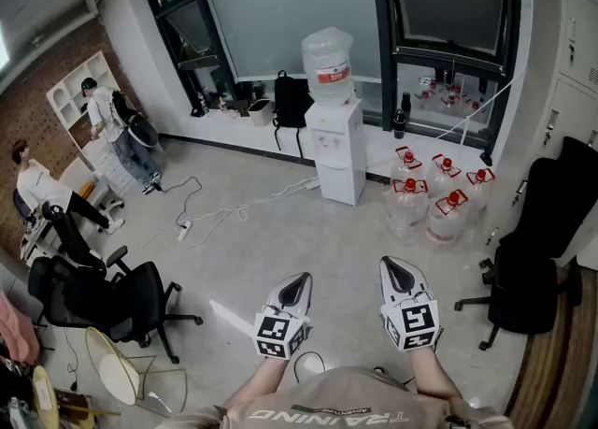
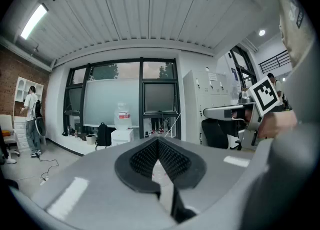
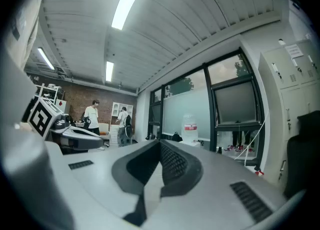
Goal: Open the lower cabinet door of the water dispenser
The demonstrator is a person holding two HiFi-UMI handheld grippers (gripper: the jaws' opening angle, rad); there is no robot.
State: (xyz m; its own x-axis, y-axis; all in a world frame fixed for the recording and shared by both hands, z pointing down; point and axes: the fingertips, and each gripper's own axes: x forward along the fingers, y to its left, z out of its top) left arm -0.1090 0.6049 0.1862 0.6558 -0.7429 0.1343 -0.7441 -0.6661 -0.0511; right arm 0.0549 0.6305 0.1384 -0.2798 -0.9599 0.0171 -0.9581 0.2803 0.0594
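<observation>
The white water dispenser [image 1: 336, 151] stands far ahead by the window wall, with a big bottle [image 1: 328, 66] on top. Its lower cabinet door [image 1: 334, 180] looks closed. It shows small and distant in the left gripper view as the dispenser [image 2: 122, 133], and in the right gripper view as the dispenser [image 3: 190, 133]. My left gripper [image 1: 299, 280] and right gripper [image 1: 400, 268] are held side by side near my body, well short of the dispenser. Both point toward it, jaws together, with nothing between them.
Several full water bottles [image 1: 439, 195] stand on the floor right of the dispenser. A black backpack [image 1: 291, 100] leans on the sill to its left. Black office chairs sit at the left [image 1: 103, 296] and right [image 1: 533, 268]. A power strip with cables [image 1: 185, 227] lies on the floor. Two people are at far left.
</observation>
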